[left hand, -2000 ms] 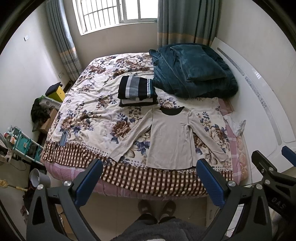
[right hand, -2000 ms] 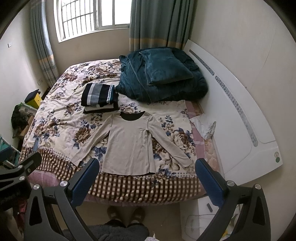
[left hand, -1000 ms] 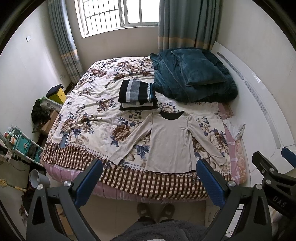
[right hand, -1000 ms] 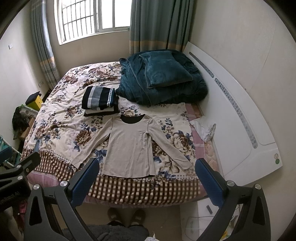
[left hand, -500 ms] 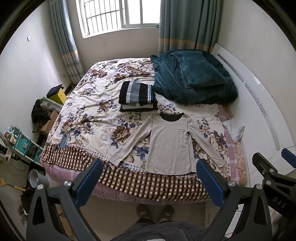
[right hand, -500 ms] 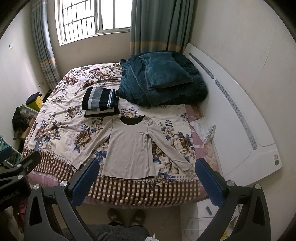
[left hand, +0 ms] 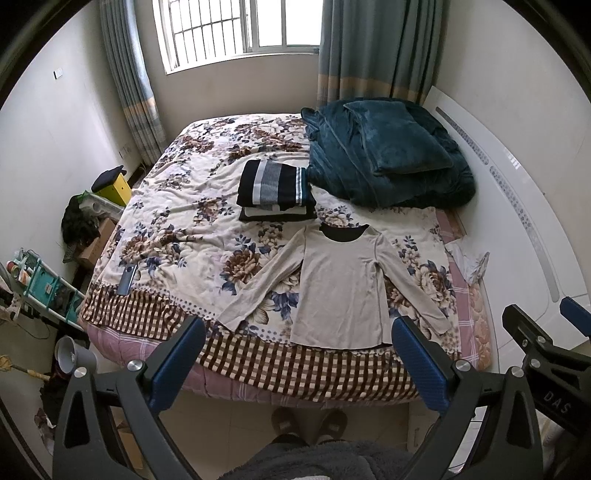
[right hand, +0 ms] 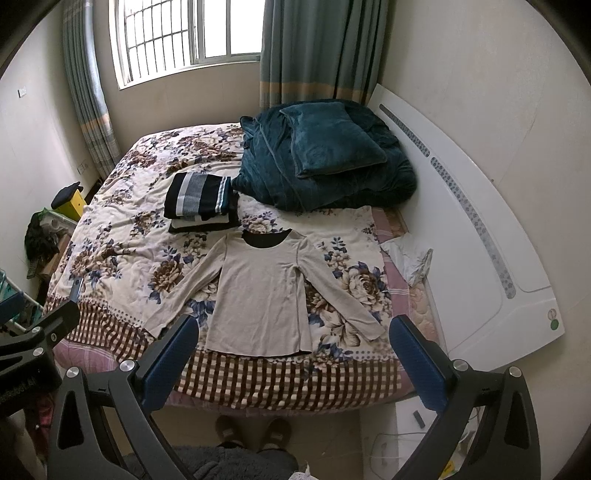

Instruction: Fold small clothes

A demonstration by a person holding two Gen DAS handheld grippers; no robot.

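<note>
Fingers (left hand: 177, 363) spread; shirt (left hand: 341, 288) collar away.

Daylight comes in through the barred window (left hand: 243, 27) at the far wall, and the panes are blown out to plain white in both views. The room is evenly and softly lit, fairly bright, with pale walls. Shadows are weak: a soft one lies under the bed (left hand: 258, 376) edge on the floor, and the blue blanket (left hand: 388, 158) keeps dark folds. The white headboard (right hand: 480, 229) shows a mild sheen, with a small glint in the left view. Both pictures are sharp on the bed. Fisheye bending curves the walls, curtains (right hand: 314, 48) and headboard strongly toward the rim, and black vignette fills the corners. The near tongs (left hand: 297, 363) look slightly soft
</note>
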